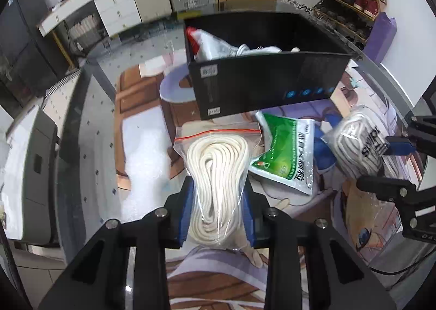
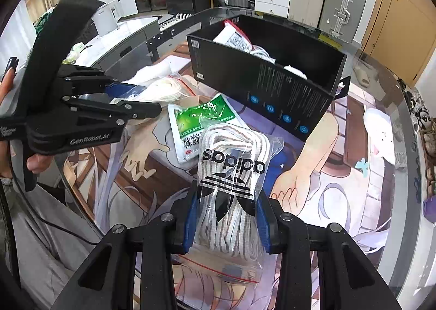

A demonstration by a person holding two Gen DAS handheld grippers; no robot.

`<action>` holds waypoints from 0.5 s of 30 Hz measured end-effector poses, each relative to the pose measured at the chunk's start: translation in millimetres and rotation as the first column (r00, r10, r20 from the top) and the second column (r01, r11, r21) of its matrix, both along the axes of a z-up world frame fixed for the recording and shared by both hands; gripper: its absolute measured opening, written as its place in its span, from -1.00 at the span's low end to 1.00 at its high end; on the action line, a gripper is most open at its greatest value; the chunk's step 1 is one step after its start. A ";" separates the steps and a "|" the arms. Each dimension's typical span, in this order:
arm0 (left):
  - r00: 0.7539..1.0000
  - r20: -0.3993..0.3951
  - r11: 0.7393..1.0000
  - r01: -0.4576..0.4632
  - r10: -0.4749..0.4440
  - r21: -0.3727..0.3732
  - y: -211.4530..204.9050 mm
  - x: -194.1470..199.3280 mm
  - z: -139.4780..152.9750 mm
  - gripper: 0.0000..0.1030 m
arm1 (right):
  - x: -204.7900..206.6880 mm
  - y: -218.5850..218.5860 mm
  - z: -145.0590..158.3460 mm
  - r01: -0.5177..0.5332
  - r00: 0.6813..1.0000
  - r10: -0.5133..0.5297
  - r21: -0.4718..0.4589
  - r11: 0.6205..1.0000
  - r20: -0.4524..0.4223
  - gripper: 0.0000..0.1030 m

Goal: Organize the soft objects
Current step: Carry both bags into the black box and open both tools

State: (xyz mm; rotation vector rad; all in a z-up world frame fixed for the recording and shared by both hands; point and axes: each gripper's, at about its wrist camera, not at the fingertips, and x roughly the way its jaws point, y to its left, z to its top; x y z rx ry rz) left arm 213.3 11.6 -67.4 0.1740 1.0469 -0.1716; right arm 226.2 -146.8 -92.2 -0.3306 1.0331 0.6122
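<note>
Right gripper (image 2: 226,217) clamped on clear logo-printed bag of white-and-tan laces (image 2: 231,187); left gripper (image 2: 152,100) pinching clear zip bag of cream rope (image 2: 166,88); green-and-white sachet (image 2: 199,124) between them; open black cardboard box (image 2: 272,86) behind.

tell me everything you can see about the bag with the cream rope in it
The cream rope bag is a clear plastic zip bag with a red seal strip across its far end. Inside lies a long coil of off-white cord, looped many times. The left claw is shut on its near half, blue pads pressing both sides, seal end pointing toward the black box. Its far corner sits beside the green pouch; whether they touch I cannot tell.
</note>
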 end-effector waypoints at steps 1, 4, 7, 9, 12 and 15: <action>1.000 0.011 1.000 0.012 -0.012 0.003 -3.1 -3.4 3.4 -0.41 | -0.3 -0.2 0.8 0.000 1.000 0.000 0.002 1.000 0.002 -0.28; 0.998 0.036 0.999 0.043 -0.044 0.004 -13.1 -13.3 13.2 -0.41 | -1.1 -0.6 3.0 -0.002 1.000 0.002 0.006 1.000 0.005 -0.28; 0.997 0.049 0.998 0.061 -0.061 -0.002 -19.0 -17.8 19.4 -0.41 | -2.2 -1.0 5.3 -0.003 1.000 0.003 0.009 1.000 0.011 -0.28; 0.996 0.054 0.998 0.069 -0.069 -0.002 -21.5 -19.2 21.0 -0.41 | -1.9 -1.1 5.9 -0.003 1.000 0.003 0.011 1.000 0.013 -0.28; 0.995 0.057 0.997 0.083 -0.082 -0.002 -26.2 -22.4 23.1 -0.41 | -2.6 -1.4 9.0 -0.003 1.000 0.003 0.017 1.000 0.017 -0.28; 0.994 0.065 0.996 0.089 -0.088 -0.003 -27.4 -22.4 25.8 -0.41 | -4.2 -1.8 14.0 -0.003 1.000 0.003 0.026 1.000 0.025 -0.28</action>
